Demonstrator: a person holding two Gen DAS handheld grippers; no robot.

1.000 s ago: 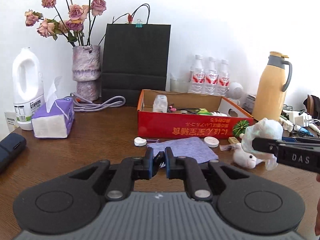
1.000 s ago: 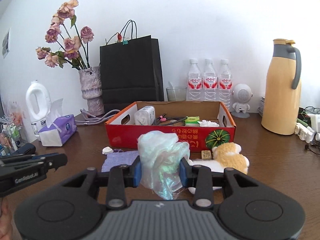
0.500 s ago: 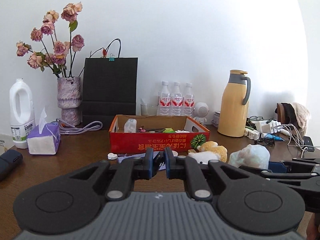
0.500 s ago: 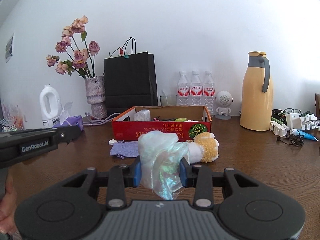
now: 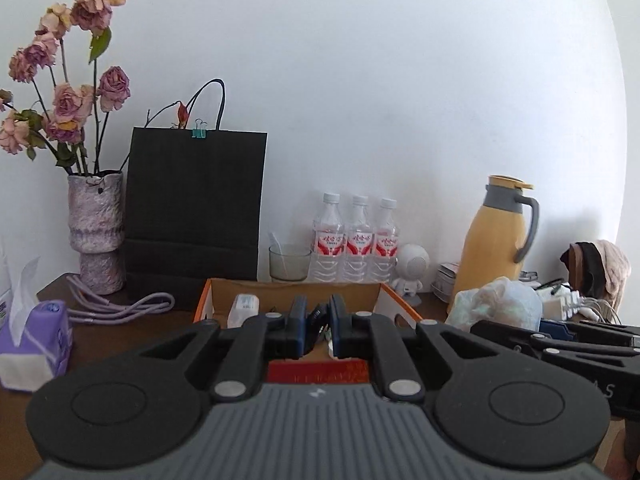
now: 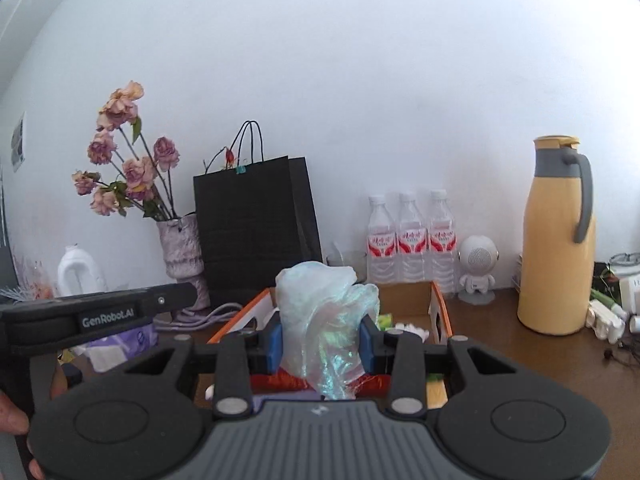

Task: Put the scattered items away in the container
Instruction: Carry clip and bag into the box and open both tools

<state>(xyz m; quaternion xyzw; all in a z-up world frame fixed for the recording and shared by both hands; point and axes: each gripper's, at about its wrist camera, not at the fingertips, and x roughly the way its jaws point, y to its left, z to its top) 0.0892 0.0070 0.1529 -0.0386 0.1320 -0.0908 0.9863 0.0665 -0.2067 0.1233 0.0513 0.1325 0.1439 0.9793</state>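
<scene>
Left gripper nearly closed, empty, before cardboard box, crumpled bag right

Plain white wall behind everything, evenly lit, soft shadow beside the yellow jug. Dark brown wooden counter runs along it. Against the wall, left to right: white plastic jug, mottled vase of faded pink roses, black paper bag with a teal clip, a glass, three water bottles, small white round speaker. Purple tissue box and coiled lilac cord at left; cables and chargers at far right.
</scene>
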